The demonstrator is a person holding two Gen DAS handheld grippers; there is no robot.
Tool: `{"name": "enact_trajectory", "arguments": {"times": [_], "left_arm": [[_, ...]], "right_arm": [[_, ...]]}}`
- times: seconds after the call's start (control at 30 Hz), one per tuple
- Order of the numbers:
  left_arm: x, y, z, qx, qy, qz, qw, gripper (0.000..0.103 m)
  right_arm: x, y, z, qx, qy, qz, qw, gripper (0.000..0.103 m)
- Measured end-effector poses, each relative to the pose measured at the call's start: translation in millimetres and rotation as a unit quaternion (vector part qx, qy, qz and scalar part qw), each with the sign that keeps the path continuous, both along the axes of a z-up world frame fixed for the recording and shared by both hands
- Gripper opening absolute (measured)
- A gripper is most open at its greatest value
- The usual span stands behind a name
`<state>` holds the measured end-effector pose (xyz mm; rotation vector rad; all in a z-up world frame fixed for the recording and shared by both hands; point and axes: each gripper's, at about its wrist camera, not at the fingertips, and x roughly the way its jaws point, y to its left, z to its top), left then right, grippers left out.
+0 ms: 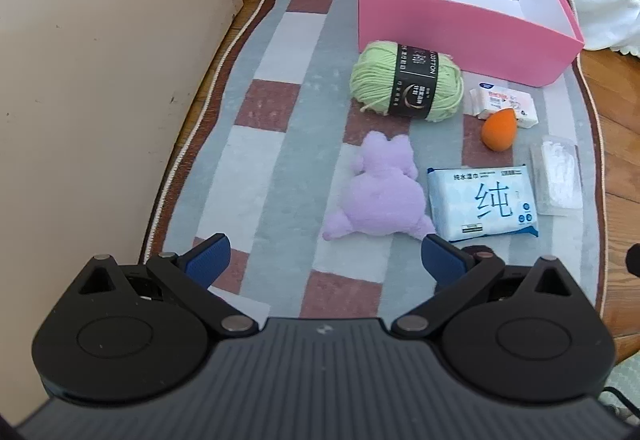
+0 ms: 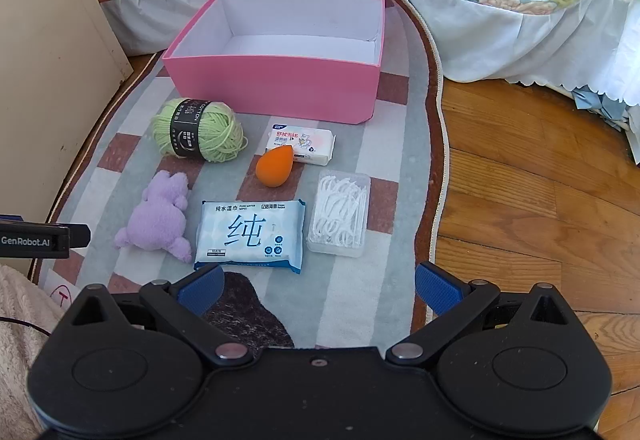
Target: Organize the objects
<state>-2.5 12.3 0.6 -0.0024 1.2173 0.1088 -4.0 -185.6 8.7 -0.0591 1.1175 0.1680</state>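
Both of your grippers hang above the rug [image 2: 352, 292] with nothing picked up: the left gripper [image 1: 326, 260] has its fingers spread wide over bare rug just short of the purple plush toy [image 1: 378, 192], and the right gripper [image 2: 318, 286] is equally wide, its fingers framing the near edge of the wet wipes pack [image 2: 250, 234]. The pink box [image 2: 280, 92] stands empty at the far end of the rug, with all six items lying in front of it.

Watch the crowding. The orange sponge [image 2: 274, 168] touches or overlaps the small tissue pack [image 2: 304, 144], so reaching for either one will likely nudge the other, and the egg-shaped sponge may roll. The green yarn ball [image 2: 200, 130] sits right against the box's front wall; a low carry toward the box could drag it or push the light box back. The floss pick case [image 2: 340, 216] is flat and clear, so your fingers may slip off it or pop its lid. The plush is soft and will probably sag out of a shallow pinch.

You cannot see the near part of the box floor from the left wrist view. The plush toy lies face down, and the small print on the packs is unreadable. Your left gripper shows only as a sliver at the right view's edge.
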Motion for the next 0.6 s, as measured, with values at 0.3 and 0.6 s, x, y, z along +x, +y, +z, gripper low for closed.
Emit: {"name": "enact_trajectory", "arguments": {"times": [0.3, 0.6], "left_arm": [[-1, 0, 4, -0.003, -0.007, -0.001, 1.0000, 0.103], [-2, 3, 13, -0.014, -0.023, -0.022, 0.9994, 0.103]], "right_arm": [[-1, 2, 0, -0.001, 0.002, 0.003, 1.000, 0.103], [0, 3, -1, -0.003, 0.003, 0.004, 1.000, 0.103]]}}
